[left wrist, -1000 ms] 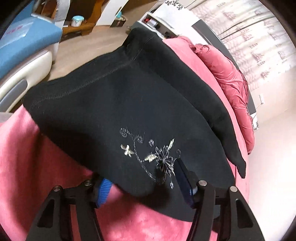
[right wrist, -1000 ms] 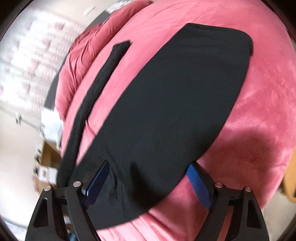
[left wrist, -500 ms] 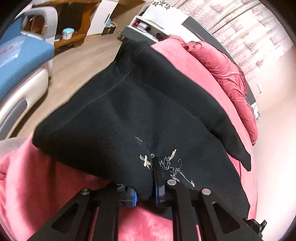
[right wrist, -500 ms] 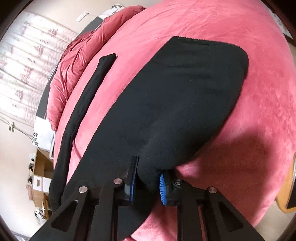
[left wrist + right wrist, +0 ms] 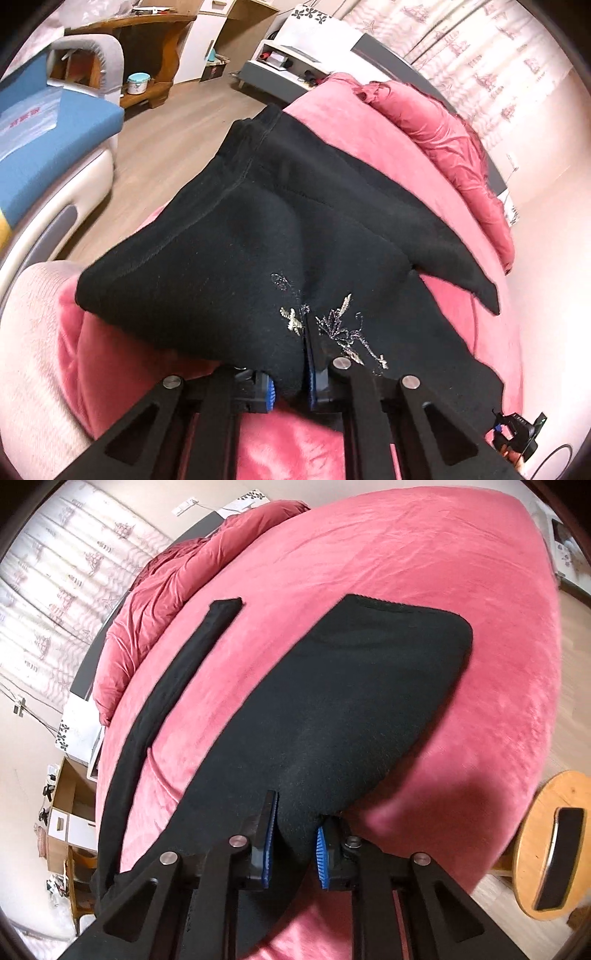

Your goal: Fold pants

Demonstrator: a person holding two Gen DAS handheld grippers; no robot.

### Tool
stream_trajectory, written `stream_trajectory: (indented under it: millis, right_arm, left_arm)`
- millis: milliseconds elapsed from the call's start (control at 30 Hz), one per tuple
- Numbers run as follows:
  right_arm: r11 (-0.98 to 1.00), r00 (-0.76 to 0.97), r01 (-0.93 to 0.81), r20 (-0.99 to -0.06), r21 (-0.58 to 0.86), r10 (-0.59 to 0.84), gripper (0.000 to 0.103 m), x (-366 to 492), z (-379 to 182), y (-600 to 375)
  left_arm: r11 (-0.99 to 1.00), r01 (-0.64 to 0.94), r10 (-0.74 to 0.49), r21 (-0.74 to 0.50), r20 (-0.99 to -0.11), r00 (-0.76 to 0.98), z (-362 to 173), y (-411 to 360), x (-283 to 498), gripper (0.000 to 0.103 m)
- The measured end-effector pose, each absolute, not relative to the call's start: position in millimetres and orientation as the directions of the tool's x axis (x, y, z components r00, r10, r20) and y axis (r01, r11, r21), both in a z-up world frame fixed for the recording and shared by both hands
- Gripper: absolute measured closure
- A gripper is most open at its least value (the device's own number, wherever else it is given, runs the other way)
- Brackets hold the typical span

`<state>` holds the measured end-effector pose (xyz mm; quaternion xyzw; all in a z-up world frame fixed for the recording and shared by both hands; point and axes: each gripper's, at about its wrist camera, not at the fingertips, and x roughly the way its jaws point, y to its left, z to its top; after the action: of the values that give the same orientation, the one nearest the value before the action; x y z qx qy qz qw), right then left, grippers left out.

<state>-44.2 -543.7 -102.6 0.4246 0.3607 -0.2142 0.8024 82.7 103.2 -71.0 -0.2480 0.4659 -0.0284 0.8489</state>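
Note:
Black pants (image 5: pixel 240 236) with a silver flower embroidery lie spread on a pink bed (image 5: pixel 369 147). My left gripper (image 5: pixel 290 387) is shut on the near edge of the pants beside the embroidery and lifts it off the bed. In the right wrist view my right gripper (image 5: pixel 293 849) is shut on the near edge of one black pant leg (image 5: pixel 351 701), which is raised. The other leg (image 5: pixel 184 657) lies flat and narrow to the left.
A crumpled pink duvet (image 5: pixel 454 147) lies at the head of the bed. A blue and white chair (image 5: pixel 48 147) and wooden shelves (image 5: pixel 147 48) stand left. A round wooden stool (image 5: pixel 554 849) with a phone on it stands right of the bed.
Both grippers went from open around the pants' edge to shut on it. Both have since lifted the cloth off the bed.

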Motion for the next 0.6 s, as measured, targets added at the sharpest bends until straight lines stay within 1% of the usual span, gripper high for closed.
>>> stream_trajectory:
  millis: [67, 100, 167, 200, 233, 300, 367, 433, 467, 533, 600]
  right_arm:
    - [0.572, 0.626, 0.647, -0.780, 0.504, -0.021, 0.083, -41, -112, -544]
    - [0.577, 0.611, 0.651, -0.791, 0.493, -0.014, 0.083, -40, -116, -545]
    - [0.567, 0.621, 0.649, -0.783, 0.507, -0.011, 0.074, -44, -117, -547]
    - [0.562, 0.627, 0.652, -0.779, 0.509, -0.021, 0.070, -48, -114, -547]
    - [0.566, 0.620, 0.666, -0.783, 0.486, -0.058, 0.063, -53, -109, -548]
    - [0.576, 0.598, 0.707, -0.781, 0.410, -0.178, 0.062, -67, -92, -550]
    - [0.568, 0.585, 0.737, -0.767, 0.366, -0.264, 0.061, -77, -79, -552]
    - [0.572, 0.592, 0.745, -0.735, 0.344, -0.329, 0.056, -83, -61, -557]
    - [0.579, 0.598, 0.741, -0.727, 0.341, -0.338, 0.053, -83, -57, -559]
    - [0.611, 0.615, 0.716, -0.720, 0.339, -0.321, 0.049, -70, -48, -565]
    - [0.631, 0.630, 0.689, -0.726, 0.358, -0.276, 0.049, -50, -45, -572]
  left_arm:
    - [0.918, -0.148, -0.233, -0.369, -0.801, 0.551, -76, 90, 87, 0.089]
    - [0.928, -0.148, -0.211, -0.340, -0.813, 0.543, -79, 87, 89, 0.084]
    - [0.918, -0.184, -0.208, -0.350, -0.823, 0.528, -83, 91, 86, 0.078]
    - [0.904, -0.212, -0.217, -0.371, -0.827, 0.518, -84, 95, 84, 0.077]
    - [0.889, -0.243, -0.224, -0.388, -0.831, 0.509, -82, 102, 78, 0.077]
    - [0.861, -0.278, -0.225, -0.427, -0.809, 0.543, -71, 114, 62, 0.076]
    - [0.870, -0.279, -0.170, -0.406, -0.778, 0.604, -53, 119, 53, 0.076]
    - [0.891, -0.249, -0.139, -0.380, -0.750, 0.646, -36, 116, 56, 0.073]
    - [0.898, -0.224, -0.148, -0.379, -0.739, 0.658, -30, 112, 61, 0.071]
    - [0.903, -0.180, -0.179, -0.390, -0.723, 0.667, -22, 100, 74, 0.070]
    - [0.905, -0.150, -0.201, -0.399, -0.710, 0.675, -16, 89, 88, 0.070]
